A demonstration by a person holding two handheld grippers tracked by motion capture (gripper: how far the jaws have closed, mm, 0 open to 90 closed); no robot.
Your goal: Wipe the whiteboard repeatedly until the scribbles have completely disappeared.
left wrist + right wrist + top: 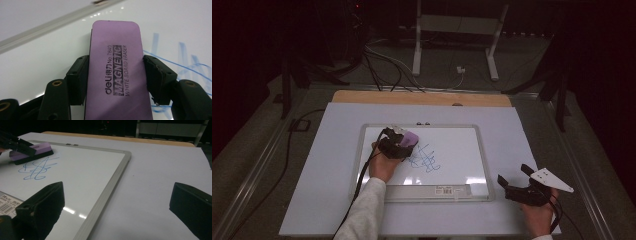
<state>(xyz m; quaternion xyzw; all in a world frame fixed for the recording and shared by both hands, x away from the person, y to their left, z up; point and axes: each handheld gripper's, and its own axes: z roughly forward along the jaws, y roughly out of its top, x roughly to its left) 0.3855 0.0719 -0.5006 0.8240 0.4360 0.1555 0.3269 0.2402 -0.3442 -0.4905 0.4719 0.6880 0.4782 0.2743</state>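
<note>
While the left claw (116, 75) pinches the purple eraser (116, 72) on the whiteboard (462, 150), the right claw (117, 207) rests spread — dark room.

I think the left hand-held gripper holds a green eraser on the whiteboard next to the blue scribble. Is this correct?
Not quite: the eraser is purple, not green, as the left gripper view shows. The rest holds: the left hand-held gripper grips it on the whiteboard, next to the blue scribble.
</note>
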